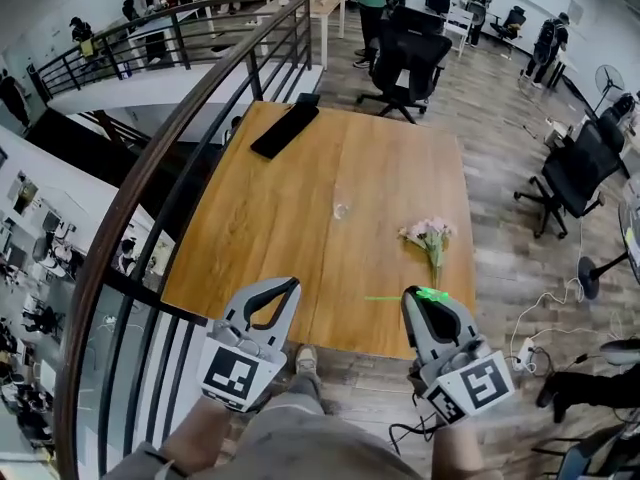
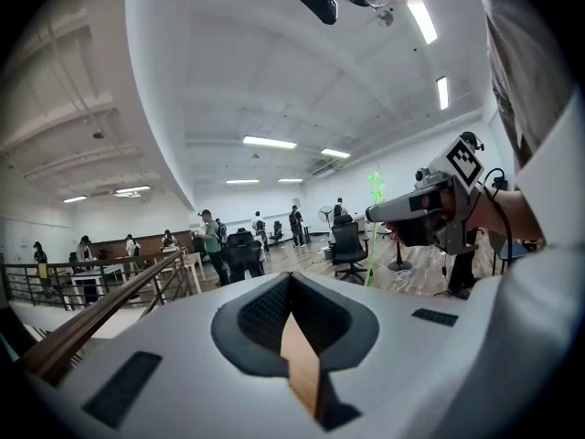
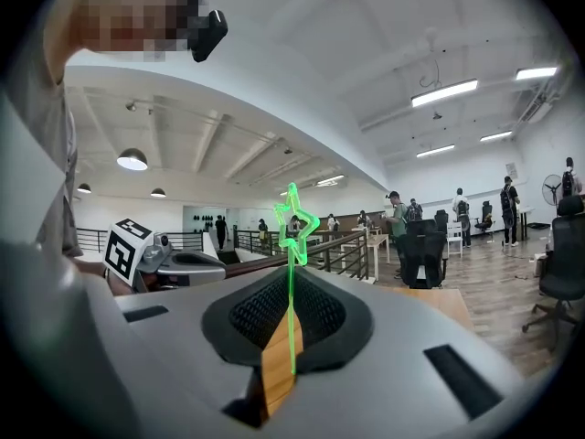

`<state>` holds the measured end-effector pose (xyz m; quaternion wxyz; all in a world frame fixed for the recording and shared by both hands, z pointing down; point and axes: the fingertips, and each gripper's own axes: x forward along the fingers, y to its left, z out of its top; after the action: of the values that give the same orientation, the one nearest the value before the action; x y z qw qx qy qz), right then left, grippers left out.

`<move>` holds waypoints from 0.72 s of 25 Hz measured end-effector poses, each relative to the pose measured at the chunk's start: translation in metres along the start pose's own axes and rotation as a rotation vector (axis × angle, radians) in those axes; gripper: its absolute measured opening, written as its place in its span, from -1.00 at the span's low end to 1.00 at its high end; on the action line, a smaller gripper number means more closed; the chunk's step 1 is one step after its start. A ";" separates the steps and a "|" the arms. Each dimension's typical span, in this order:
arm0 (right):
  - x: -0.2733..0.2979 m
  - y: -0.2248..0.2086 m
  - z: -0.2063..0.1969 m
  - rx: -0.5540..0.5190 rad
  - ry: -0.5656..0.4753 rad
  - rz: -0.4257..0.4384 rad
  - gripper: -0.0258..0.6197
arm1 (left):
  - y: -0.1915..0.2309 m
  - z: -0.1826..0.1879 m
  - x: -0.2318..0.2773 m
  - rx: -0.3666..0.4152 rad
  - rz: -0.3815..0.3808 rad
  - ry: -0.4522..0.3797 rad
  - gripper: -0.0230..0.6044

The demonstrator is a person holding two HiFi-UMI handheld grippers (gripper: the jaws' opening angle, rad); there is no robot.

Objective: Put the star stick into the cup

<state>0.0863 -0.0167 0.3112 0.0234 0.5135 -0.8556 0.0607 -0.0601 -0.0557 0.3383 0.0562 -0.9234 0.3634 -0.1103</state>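
Observation:
A thin green star stick (image 3: 292,273) is pinched upright between the jaws of my right gripper (image 3: 291,282), its star-shaped end above the tips. In the head view the right gripper (image 1: 418,294) hovers at the near right edge of the wooden table (image 1: 300,218), and the star stick (image 1: 395,297) points left from it. A small clear glass cup (image 1: 341,209) stands in the middle of the table, well beyond both grippers. My left gripper (image 1: 290,285) is over the near edge, its jaws closed on nothing (image 2: 291,282). The left gripper view also shows the right gripper (image 2: 384,210) with the stick (image 2: 373,231).
A bunch of pale pink flowers (image 1: 430,236) lies on the table's right side, near the right gripper. A long black flat object (image 1: 285,128) sits at the far left corner. A dark stair railing (image 1: 170,158) runs along the left. Office chairs (image 1: 405,63) stand beyond the table.

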 end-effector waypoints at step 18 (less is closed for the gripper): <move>0.134 -0.033 0.015 -0.019 0.063 -0.022 -0.80 | 0.116 -0.021 0.071 -0.092 -0.038 0.007 -0.87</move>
<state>0.0524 -0.1516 0.3132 0.0560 0.5205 -0.8492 0.0685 -0.0910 -0.1892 0.3485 0.0102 -0.9314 0.3505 -0.0977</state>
